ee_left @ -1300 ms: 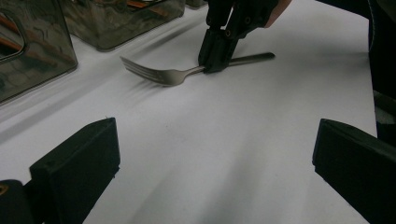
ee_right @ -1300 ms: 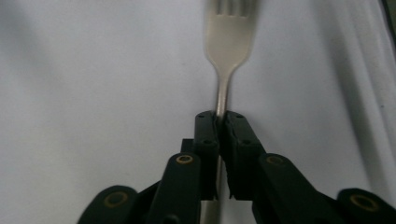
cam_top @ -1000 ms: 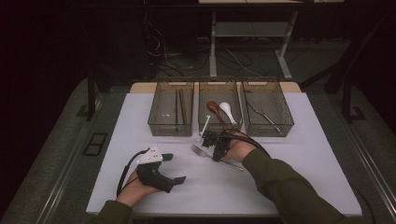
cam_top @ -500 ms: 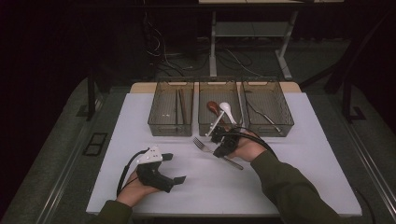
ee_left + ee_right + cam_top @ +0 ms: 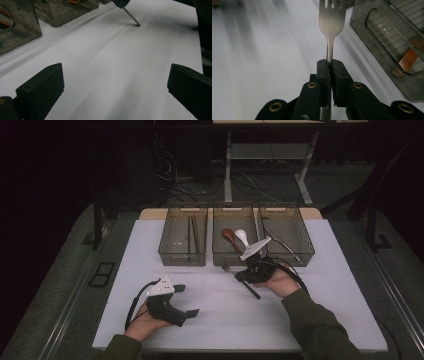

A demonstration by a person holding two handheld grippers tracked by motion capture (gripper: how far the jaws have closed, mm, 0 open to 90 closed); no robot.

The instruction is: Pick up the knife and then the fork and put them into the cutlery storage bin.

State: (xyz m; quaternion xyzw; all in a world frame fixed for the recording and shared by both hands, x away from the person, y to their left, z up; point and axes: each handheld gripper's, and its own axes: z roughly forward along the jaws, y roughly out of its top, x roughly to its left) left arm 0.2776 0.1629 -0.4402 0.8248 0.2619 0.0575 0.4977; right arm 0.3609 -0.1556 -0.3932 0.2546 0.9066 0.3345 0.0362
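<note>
My right gripper (image 5: pixel 329 67) pinches the fork (image 5: pixel 331 20) by its neck, tines ahead, just before the middle bin (image 5: pixel 232 251).

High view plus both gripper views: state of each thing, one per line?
Right gripper: shut on fork.
Fork: held by its handle, near the middle bin.
Left gripper: open, holds nothing.
Left bin: holds chopsticks.
Middle bin: holds two spoons.
Right bin: open-topped, contents unclear.
</note>
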